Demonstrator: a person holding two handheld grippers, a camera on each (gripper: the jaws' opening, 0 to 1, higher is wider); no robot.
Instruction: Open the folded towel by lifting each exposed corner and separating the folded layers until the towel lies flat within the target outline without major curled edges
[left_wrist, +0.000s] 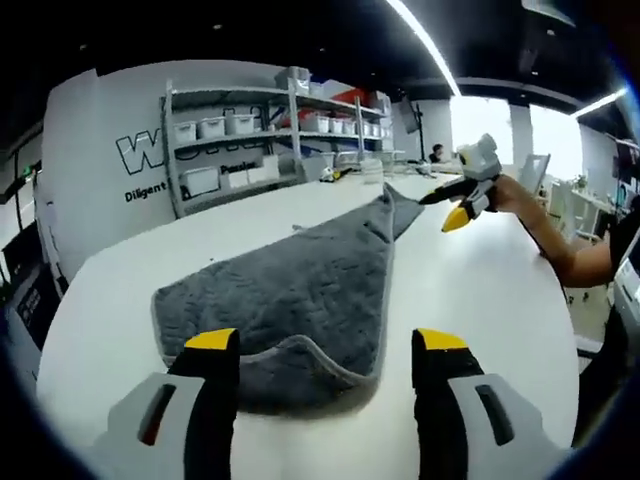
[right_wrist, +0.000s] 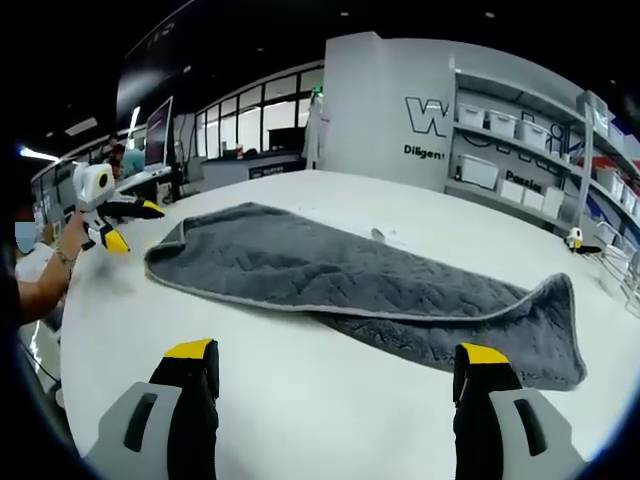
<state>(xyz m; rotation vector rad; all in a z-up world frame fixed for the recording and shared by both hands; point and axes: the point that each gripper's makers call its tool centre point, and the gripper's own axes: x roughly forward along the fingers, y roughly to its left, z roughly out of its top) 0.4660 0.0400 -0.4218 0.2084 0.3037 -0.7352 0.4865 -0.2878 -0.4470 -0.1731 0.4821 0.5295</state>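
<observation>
Notably, both hand-held grippers, left (left_wrist: 327, 350) and right (right_wrist: 338, 365), gaped wide, empty; the towel (right_wrist: 340, 275) lay folded lengthwise on the desk (right_wrist: 300, 390).

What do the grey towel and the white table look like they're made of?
The towel looks like soft, matte plush fabric, perhaps microfibre: its surface shows a quilted wavy pattern, a lighter stitched hem, and it droops in folds. The table seems a smooth, hard white top, probably laminate or painted board; it carries a faint sheen and soft shadows, so the exact material stays open.
</observation>
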